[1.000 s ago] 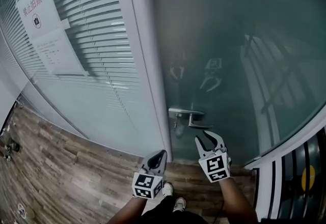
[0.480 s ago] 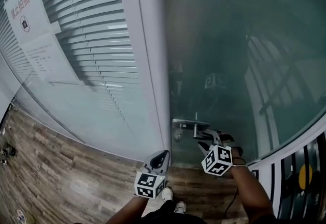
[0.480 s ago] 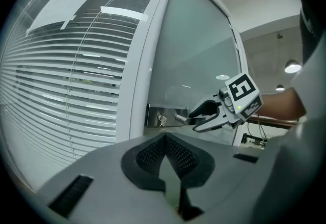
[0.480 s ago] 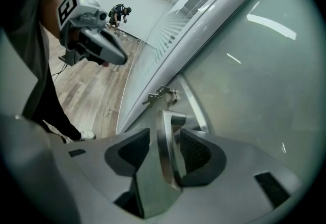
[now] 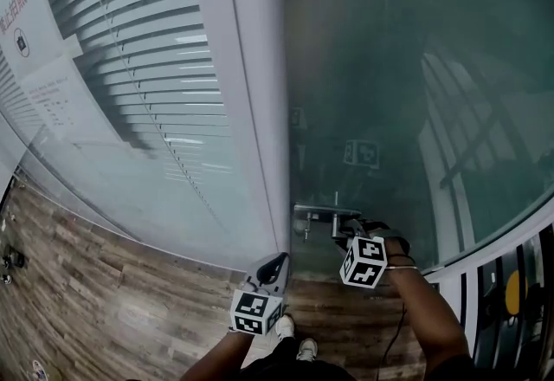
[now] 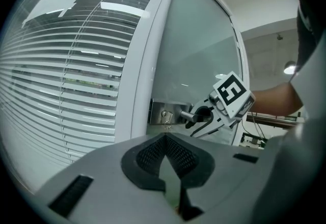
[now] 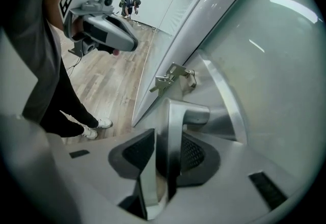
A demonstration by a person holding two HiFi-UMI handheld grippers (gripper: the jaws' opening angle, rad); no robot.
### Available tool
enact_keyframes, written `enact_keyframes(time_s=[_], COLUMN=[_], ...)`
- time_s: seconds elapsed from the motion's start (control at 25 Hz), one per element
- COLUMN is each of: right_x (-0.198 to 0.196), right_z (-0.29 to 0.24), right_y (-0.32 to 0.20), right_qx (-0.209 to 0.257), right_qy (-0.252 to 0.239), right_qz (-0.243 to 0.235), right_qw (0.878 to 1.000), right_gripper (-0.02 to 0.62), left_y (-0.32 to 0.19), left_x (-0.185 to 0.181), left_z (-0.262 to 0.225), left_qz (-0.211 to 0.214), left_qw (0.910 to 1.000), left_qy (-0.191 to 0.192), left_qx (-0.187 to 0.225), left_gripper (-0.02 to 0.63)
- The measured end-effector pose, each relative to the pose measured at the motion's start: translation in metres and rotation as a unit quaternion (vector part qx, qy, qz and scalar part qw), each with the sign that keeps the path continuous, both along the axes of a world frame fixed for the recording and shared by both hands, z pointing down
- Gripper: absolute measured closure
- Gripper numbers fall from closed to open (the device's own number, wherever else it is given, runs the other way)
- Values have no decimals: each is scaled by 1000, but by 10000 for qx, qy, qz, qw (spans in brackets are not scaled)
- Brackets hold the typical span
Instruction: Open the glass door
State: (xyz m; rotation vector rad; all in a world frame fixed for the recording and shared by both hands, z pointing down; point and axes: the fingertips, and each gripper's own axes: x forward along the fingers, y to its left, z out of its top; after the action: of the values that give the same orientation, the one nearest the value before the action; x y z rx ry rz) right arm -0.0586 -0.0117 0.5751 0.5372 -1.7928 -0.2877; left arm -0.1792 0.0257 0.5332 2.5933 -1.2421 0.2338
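Note:
The frosted glass door [image 5: 389, 67] carries a metal lever handle [image 5: 322, 213] on a lock plate at its left edge. My right gripper [image 5: 346, 228] points down onto that lever. In the right gripper view the handle [image 7: 170, 131] stands between the jaws of my right gripper [image 7: 168, 141], which are closing with both pads against it. A bunch of keys [image 7: 165, 81] hangs in the lock. My left gripper [image 5: 275, 262] hovers lower left of the handle, shut and empty, its pads [image 6: 153, 154] meeting at the tip. The left gripper view shows the handle [image 6: 187, 114] in the right gripper's grip.
A white frame post [image 5: 255, 111] borders the door on the left, with a glass wall and slatted blinds [image 5: 147, 67] beyond it and papers [image 5: 35, 67] stuck on. Wood floor [image 5: 104, 301] lies below. The person's shoes [image 5: 299, 345] stand near the door. Another person [image 7: 128, 6] crouches far off.
My right gripper has rolled over and dropped from just below the lever onto it, taking the handle between its jaws. The left gripper has moved only slightly.

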Motion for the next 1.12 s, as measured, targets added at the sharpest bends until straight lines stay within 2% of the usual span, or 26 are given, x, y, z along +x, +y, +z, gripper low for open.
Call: enact_keyframes(time_s=[0.12, 0.2, 0.32, 0.48, 0.6, 0.76, 0.96, 1.04, 1.12], right_x=[3, 4, 6, 4, -2, -11, -27, -27, -23], right_z=[2, 4, 10, 10, 12, 12, 19, 19, 19], right_y=[-2, 1, 8, 8, 8, 7, 5, 6, 9], right_qx=[-68, -168, -288, -248, -252, -192, 106, 209, 124], right_qy=[124, 207, 349, 240, -96, -838, -1978, -2124, -2091], right_qz=[-71, -220, -476, -549, -520, -514, -526, -553, -639], right_qw=[9999, 9994, 9978, 9979, 9983, 9950, 9788, 9754, 9757], right_gripper=[540, 578, 580, 580, 580, 581, 581, 581, 581], left_y=[-5, -5, -3, 0, 2, -1, 2, 4, 4], left_x=[1, 3, 8, 12, 13, 9, 11, 14, 17], left_z=[2, 4, 6, 6, 6, 7, 8, 9, 10], left_qz=[-5, 0, 27, 74, 75, 3, -13, 4, -22], left_qw=[10000, 9999, 10000, 10000, 9999, 10000, 10000, 10000, 10000], left_qy=[23, 26, 33, 56, 67, 39, 3, -6, -15], left_qx=[83, 117, 77, -36, -69, 63, 53, 54, 56], left_gripper=[603, 603, 603, 603, 603, 603, 603, 603, 603])
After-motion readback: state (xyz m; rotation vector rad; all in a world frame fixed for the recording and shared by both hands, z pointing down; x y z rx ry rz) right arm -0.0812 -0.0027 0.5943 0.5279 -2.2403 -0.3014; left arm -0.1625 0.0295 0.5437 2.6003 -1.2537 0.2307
